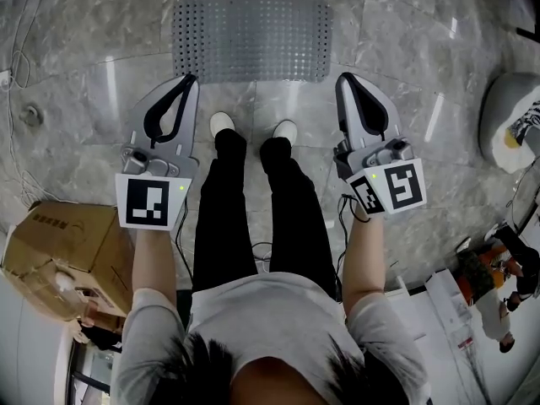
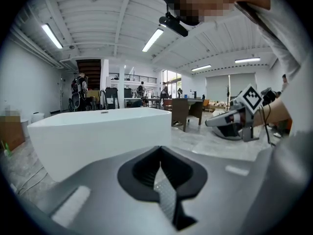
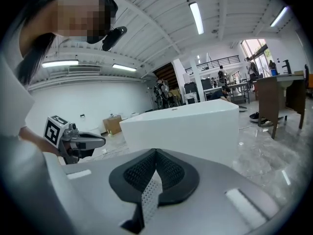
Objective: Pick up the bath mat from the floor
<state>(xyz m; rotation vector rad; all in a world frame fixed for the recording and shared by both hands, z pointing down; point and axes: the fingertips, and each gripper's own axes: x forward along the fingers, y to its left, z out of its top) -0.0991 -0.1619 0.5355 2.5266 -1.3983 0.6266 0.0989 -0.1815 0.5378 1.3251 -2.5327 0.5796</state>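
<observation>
Left gripper (image 1: 191, 78) and right gripper (image 1: 342, 78) are both closed over the mat (image 1: 251, 39) near edge; land like that and you'll shove it, not pinch it.

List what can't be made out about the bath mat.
- Head view: near corners of the bath mat, under the left gripper and right gripper.
- Head view: whether the mat is off the floor; the steep downward look hides height.
- Gripper views: all but a perforated strip between shut jaws; gripper bodies block it.
</observation>
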